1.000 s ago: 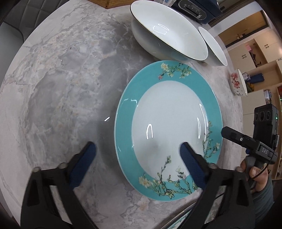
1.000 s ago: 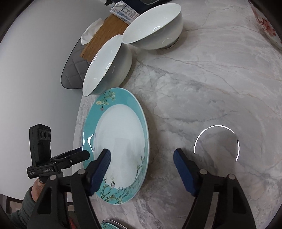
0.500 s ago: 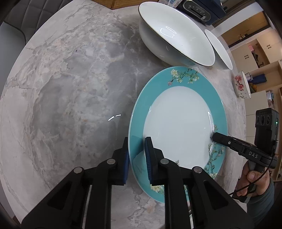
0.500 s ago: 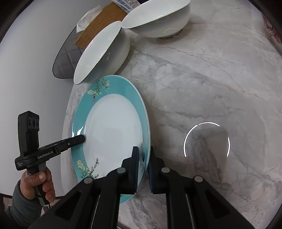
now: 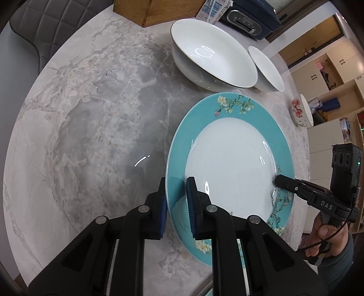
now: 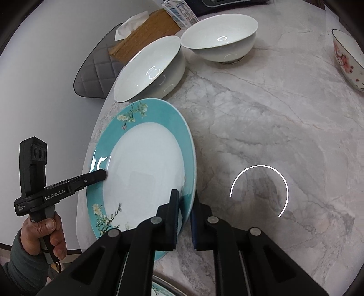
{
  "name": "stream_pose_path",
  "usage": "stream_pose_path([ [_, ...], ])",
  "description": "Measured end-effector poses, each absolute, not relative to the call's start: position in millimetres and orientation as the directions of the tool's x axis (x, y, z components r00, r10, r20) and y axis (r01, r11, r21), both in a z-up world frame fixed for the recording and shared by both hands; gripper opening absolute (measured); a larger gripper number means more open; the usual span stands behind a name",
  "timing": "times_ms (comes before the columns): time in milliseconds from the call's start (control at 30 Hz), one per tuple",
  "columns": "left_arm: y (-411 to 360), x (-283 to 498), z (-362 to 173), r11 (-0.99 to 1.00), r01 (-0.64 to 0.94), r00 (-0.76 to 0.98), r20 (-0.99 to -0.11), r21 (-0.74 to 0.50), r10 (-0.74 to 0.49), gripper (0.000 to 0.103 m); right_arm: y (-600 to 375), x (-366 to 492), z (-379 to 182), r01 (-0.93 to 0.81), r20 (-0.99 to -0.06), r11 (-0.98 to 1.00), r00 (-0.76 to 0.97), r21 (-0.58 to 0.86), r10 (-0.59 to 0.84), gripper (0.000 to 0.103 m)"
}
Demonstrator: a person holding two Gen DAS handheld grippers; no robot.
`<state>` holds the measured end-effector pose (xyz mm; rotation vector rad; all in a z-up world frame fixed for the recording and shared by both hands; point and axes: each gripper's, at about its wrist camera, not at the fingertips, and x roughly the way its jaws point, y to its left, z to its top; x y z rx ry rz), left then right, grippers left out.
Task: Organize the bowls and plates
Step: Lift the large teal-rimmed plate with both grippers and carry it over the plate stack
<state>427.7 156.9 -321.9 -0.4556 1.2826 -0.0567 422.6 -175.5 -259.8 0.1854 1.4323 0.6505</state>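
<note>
Two hand-held grippers clamp one plate from opposite sides. Far left in the left wrist view, a grey quilted chair (image 5: 34, 27) stands beyond the marble counter (image 5: 91, 113), whose left half lies bare. Next comes the left hand-held gripper (image 5: 176, 205), its blue pads closed on the near-left rim of the teal plate (image 5: 229, 164), one pad above the rim and one below. That plate has a white centre and a flowered border, and its edge looks raised off the counter, tilted in the right wrist view. Behind it, a wooden box (image 5: 157, 9) sits at the counter's far edge, then a large white bowl (image 5: 213, 57) just beyond the plate's far rim, with a second white bowl (image 5: 266, 68) touching or nearly touching it on the right. Further right, a small flowered bowl (image 5: 301, 113) stands apart near the counter's edge. At the far right, the right hand-held gripper (image 5: 276, 181), held in a person's hand (image 5: 327, 236), is closed on the plate's opposite rim.
</note>
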Motion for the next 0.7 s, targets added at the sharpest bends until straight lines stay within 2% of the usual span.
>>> stream_pose_path([
  [433, 112, 357, -258, 0.913, -0.118, 0.351, -0.876, -0.391, -0.330, 0.013, -205, 361, -188, -0.348, -0.847, 0.815, 0.096, 0.464, 0.523, 0.011],
  [700, 77, 303, -260, 0.904, -0.069, 0.319, -0.868, -0.421, -0.380, 0.013, -236, 301, -179, -0.304, -0.852, 0.837, 0.124, 0.456, 0.509, 0.011],
])
